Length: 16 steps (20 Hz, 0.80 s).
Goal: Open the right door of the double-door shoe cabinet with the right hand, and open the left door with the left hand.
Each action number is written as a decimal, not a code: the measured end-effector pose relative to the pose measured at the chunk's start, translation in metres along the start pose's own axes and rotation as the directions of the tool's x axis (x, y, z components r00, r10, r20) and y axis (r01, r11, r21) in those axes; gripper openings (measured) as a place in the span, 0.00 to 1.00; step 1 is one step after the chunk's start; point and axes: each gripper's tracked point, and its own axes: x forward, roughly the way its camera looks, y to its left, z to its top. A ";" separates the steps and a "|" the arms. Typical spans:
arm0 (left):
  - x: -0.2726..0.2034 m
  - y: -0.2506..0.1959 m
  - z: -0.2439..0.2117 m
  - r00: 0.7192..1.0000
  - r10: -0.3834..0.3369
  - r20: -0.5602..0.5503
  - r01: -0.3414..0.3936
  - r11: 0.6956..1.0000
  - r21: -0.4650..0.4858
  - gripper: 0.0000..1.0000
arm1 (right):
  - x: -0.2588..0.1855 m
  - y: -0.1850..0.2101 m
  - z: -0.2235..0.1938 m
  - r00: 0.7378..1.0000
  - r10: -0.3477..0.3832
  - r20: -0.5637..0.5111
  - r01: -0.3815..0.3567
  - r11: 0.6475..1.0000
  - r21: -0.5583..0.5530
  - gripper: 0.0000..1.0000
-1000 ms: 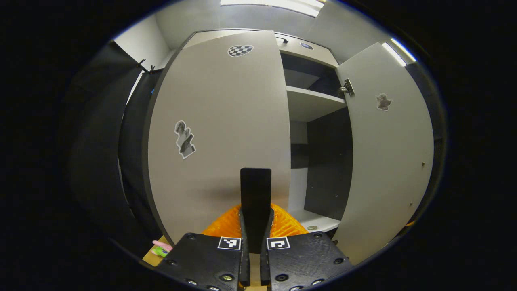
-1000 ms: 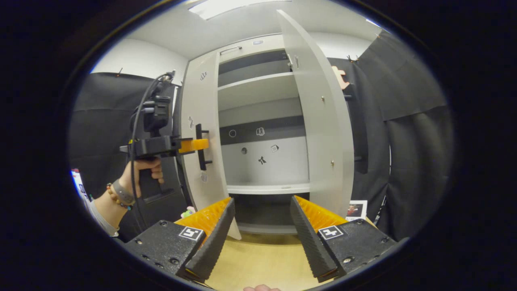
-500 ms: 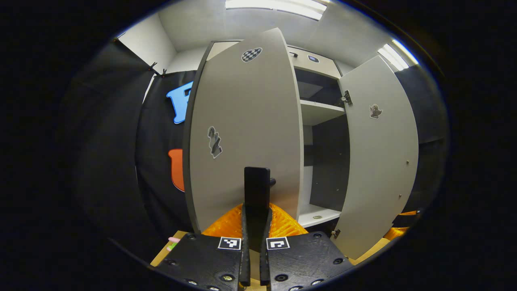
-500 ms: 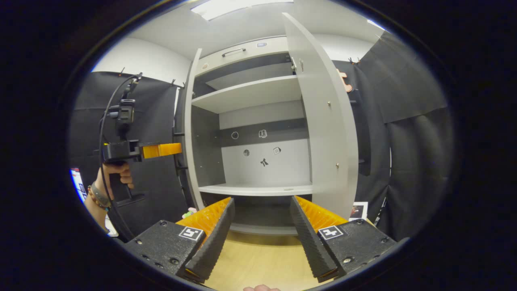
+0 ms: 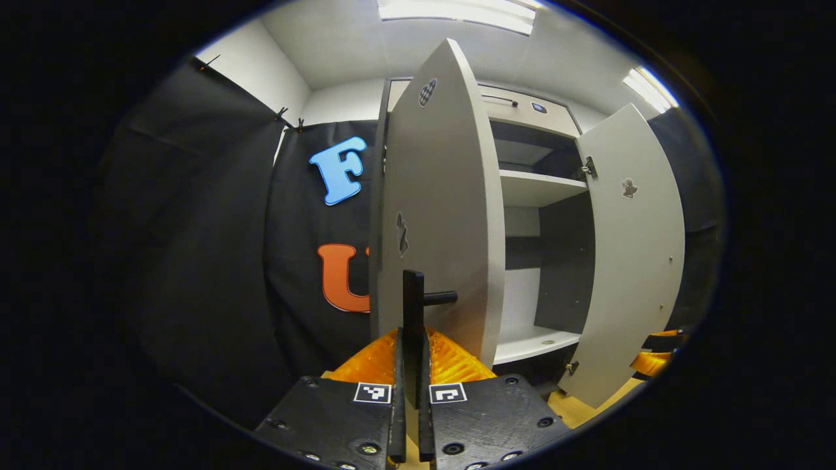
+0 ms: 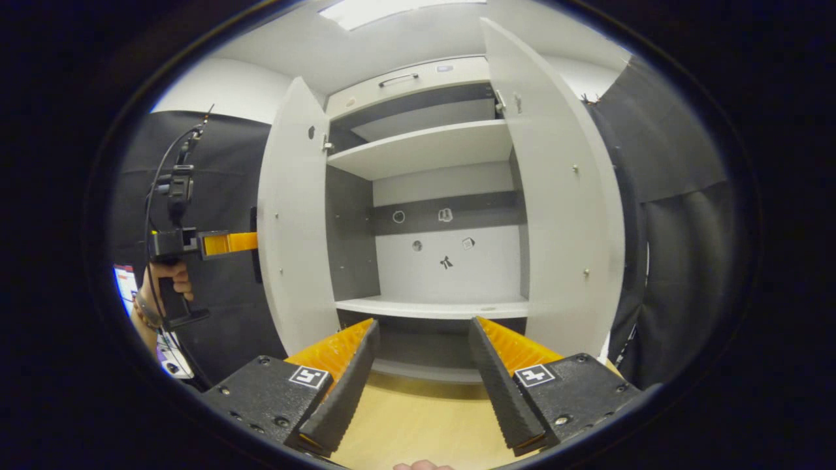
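At the cabinet, left gripper [image 5: 409, 365] clamped on left door handle [image 5: 412, 307] has swung it wide; right gripper [image 6: 421, 365] released, task probably done.

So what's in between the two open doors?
In the right gripper view, between the left door and the right door is the cabinet's open inside: an upper shelf, a lower shelf, and small stickers on the back wall.

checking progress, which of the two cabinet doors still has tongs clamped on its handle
The left door: the left tongs are shut on its black handle. The right door stands open untouched, with the right tongs open and apart.
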 end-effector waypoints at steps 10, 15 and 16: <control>-0.002 0.071 0.002 0.997 0.048 0.059 -0.048 0.999 0.004 0.01 | 0.026 0.024 -0.014 0.998 0.033 -0.044 -0.034 0.999 -0.025 0.89; -0.017 0.075 -0.006 0.998 0.059 0.029 -0.060 0.997 0.056 0.07 | 0.031 0.026 -0.019 0.998 0.015 -0.056 -0.015 1.000 -0.008 0.89; -0.033 0.074 -0.007 0.996 0.079 0.042 -0.082 0.994 0.077 0.07 | 0.030 0.022 -0.019 0.999 0.004 -0.054 -0.004 1.000 -0.005 0.89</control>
